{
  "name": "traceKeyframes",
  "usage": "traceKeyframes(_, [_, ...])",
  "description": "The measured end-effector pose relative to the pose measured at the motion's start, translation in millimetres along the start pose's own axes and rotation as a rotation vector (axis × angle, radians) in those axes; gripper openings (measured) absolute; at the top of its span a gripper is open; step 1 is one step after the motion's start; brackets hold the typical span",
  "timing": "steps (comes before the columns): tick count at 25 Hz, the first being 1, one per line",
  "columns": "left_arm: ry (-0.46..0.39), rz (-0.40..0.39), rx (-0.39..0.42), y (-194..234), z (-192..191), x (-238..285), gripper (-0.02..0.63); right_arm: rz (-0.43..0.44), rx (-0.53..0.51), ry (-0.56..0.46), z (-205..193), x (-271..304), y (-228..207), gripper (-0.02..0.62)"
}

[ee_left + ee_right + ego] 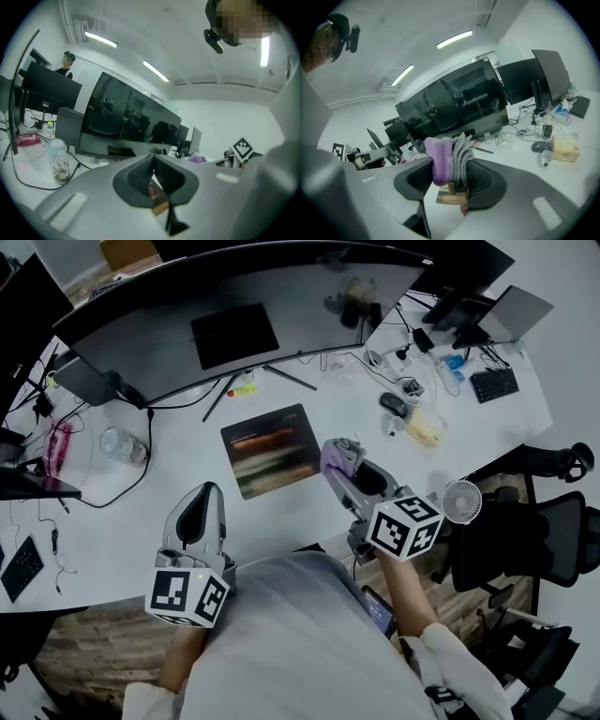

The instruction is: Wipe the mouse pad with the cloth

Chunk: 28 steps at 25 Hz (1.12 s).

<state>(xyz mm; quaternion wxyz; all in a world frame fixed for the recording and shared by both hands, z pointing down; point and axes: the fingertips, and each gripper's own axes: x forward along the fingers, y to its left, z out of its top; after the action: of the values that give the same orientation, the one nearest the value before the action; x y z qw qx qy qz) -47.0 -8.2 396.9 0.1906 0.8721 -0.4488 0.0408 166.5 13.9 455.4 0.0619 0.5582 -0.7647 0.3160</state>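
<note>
Our right claw (344, 461) squeezes a fluffy purple-grey cloth (446, 159) just right of the dark flat mouse pad (272, 448); our left claw (207, 491) is closed on nothing.

The person's grey left gripper (208, 491) was held over the near edge of the white desk (122, 521). Its jaws were pressed together with nothing between them, and its black-and-white marker cube (187, 594) sat close to the person's torso. The grey right gripper (342, 454) reached further in toward the desk's middle, its jaws clamped on a folded purple-and-grey cloth (443, 159). Behind it the bare right forearm (405, 592) ran back to a white sleeve (459, 667).
</note>
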Motion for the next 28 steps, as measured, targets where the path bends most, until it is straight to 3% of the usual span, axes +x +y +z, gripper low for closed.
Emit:
traceKeyframes(9, [0.009,0.007,0.020,4,-1,-10,0.000,-0.038,-0.154,-0.098,14,-33,38,0.189])
traceKeyframes(24, [0.006,0.001,0.047,2,1,-19,0.000,-0.034,-0.168,-0.099,14,-50,49,0.187])
traceKeyframes(28, [0.009,-0.005,0.039,3,0,-18,0.000,-0.003,-0.130,-0.094,10,-47,53,0.187])
